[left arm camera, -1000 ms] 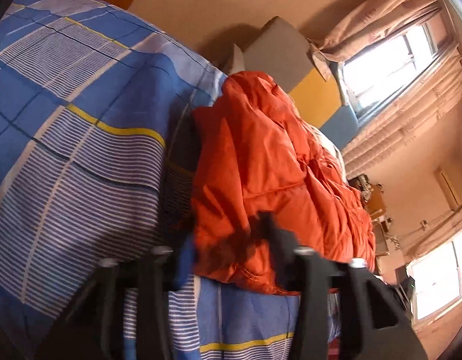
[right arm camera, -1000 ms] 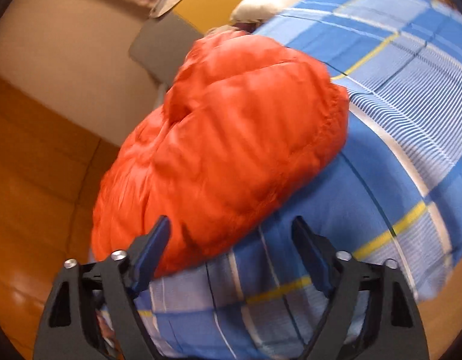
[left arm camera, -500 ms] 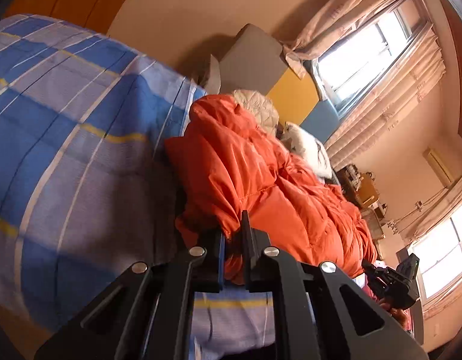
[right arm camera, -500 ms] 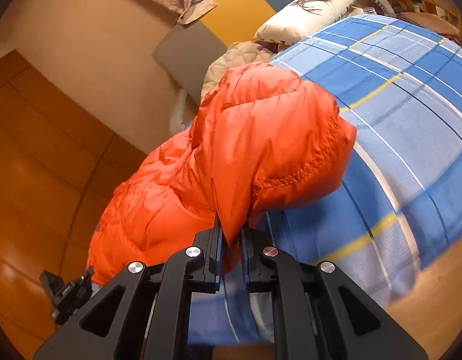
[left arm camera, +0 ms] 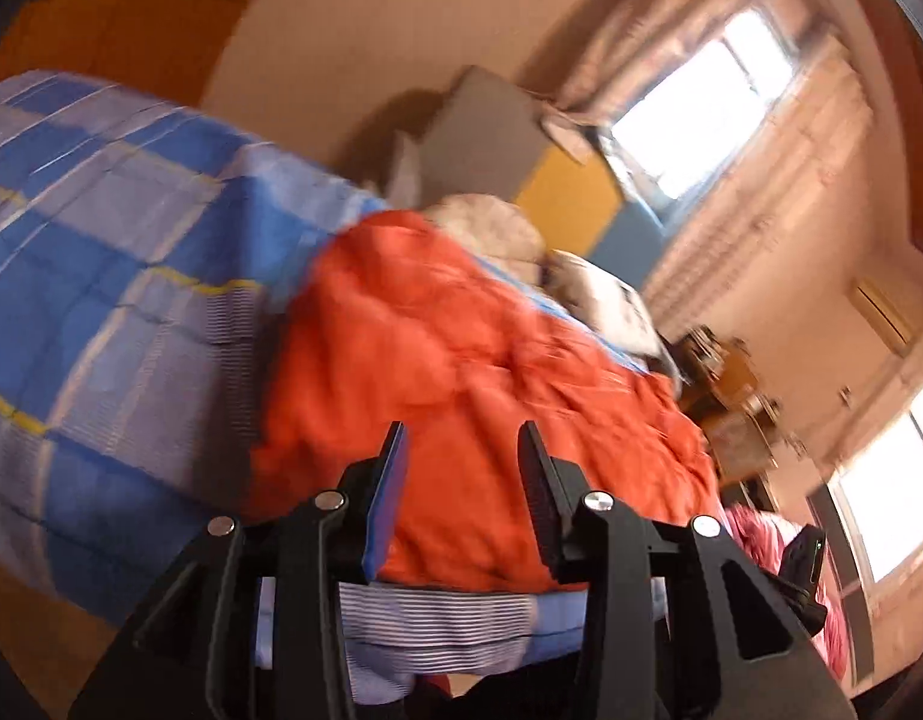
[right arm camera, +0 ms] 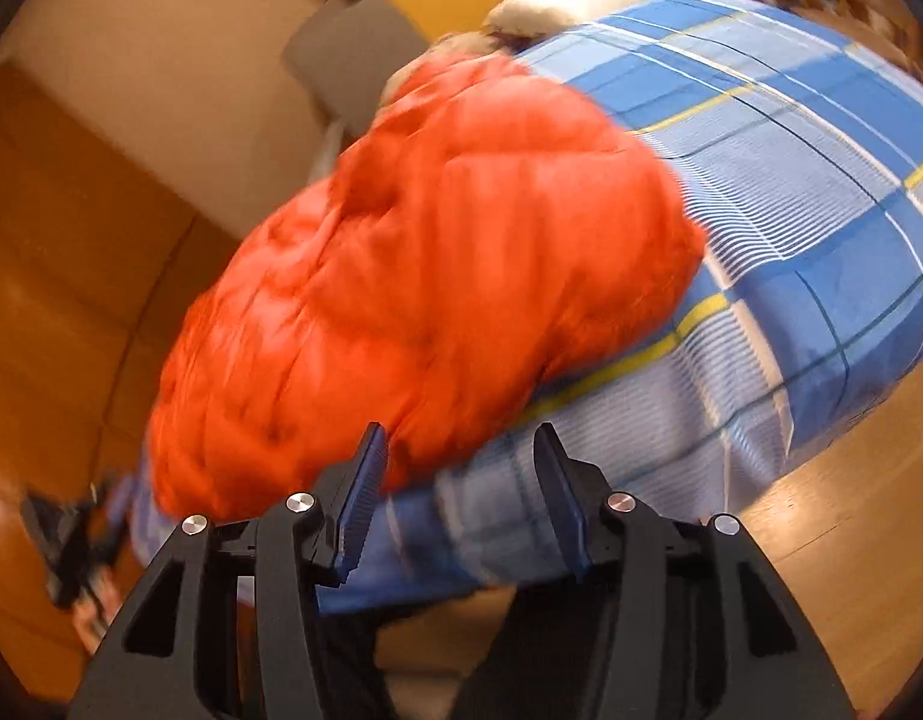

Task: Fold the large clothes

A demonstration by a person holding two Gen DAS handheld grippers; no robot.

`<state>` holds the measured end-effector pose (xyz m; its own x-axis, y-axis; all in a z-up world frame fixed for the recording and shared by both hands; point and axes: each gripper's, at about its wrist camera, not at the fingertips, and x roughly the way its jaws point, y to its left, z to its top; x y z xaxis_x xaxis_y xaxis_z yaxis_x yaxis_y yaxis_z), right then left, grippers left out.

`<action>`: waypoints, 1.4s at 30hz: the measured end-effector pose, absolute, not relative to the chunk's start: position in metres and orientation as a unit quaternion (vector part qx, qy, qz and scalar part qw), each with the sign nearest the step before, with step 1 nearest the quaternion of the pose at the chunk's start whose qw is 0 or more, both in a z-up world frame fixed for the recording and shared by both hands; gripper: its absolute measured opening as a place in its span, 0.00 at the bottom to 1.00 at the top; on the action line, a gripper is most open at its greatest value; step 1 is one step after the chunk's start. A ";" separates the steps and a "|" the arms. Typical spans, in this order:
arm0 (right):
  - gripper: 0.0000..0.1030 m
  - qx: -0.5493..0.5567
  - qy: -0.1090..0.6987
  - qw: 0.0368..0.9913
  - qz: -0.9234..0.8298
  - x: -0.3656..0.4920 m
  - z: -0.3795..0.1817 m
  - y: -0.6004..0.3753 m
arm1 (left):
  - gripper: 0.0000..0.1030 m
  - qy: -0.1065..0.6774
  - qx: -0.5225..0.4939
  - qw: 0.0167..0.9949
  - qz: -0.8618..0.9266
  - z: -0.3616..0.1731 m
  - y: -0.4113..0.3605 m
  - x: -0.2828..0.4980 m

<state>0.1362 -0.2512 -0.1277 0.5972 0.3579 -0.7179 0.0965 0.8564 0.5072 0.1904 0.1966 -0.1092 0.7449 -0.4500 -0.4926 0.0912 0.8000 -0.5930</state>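
An orange puffer jacket [left arm camera: 461,360] lies bunched on a bed covered by a blue plaid sheet [left arm camera: 101,276] with white stripes and thin yellow lines. In the left wrist view its long axis runs from the near edge of the bed, just ahead of the fingers, away toward the far right, where pillows [left arm camera: 605,300] and a grey-and-yellow headboard [left arm camera: 491,138] stand. In the right wrist view the same jacket [right arm camera: 425,276] stretches from the near left corner of the bed up toward the far headboard, its quilted side up; the sheet [right arm camera: 809,192] is bare to its right.

The left gripper [left arm camera: 461,480] has just been opening — its jaws stand moderately apart with the jacket's near hem seen through the gap, and the pads do not press on the cloth. The right gripper [right arm camera: 455,480] has also just been opening; its jaws are half wide, over the jacket's edge and the sheet, holding nothing.

Both pictures are blurred. No writing or label can be read on the jacket. At the near right of the left view a pink garment [left arm camera: 767,546] shows, with a dark device beside it — too blurred to name.
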 end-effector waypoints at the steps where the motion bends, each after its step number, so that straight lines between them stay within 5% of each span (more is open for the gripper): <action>1: 0.49 0.244 0.437 0.861 0.093 0.133 -0.121 -0.242 | 0.35 0.324 -0.273 0.890 -0.169 -0.106 0.185 0.191; 8: 0.49 0.223 0.394 0.876 0.166 0.164 -0.090 -0.188 | 0.35 0.353 -0.238 0.880 -0.213 -0.107 0.124 0.226; 17: 0.49 0.209 0.426 0.867 0.151 0.200 -0.116 -0.171 | 0.37 0.375 -0.238 0.872 -0.207 -0.130 0.113 0.250; 24: 0.49 0.221 0.434 0.862 0.143 0.200 -0.125 -0.179 | 0.47 0.357 -0.232 0.868 -0.256 -0.116 0.104 0.265; 32: 0.49 0.214 0.441 0.860 0.144 0.211 -0.146 -0.172 | 0.29 0.398 -0.212 0.862 -0.231 -0.147 0.096 0.295; 37: 0.62 0.228 0.444 0.851 0.166 0.197 -0.129 -0.183 | 0.61 0.400 -0.144 0.841 -0.334 -0.134 0.096 0.298; 42: 0.70 0.276 0.431 0.847 0.143 0.162 -0.120 -0.227 | 0.61 0.397 -0.035 0.842 -0.364 -0.121 0.086 0.305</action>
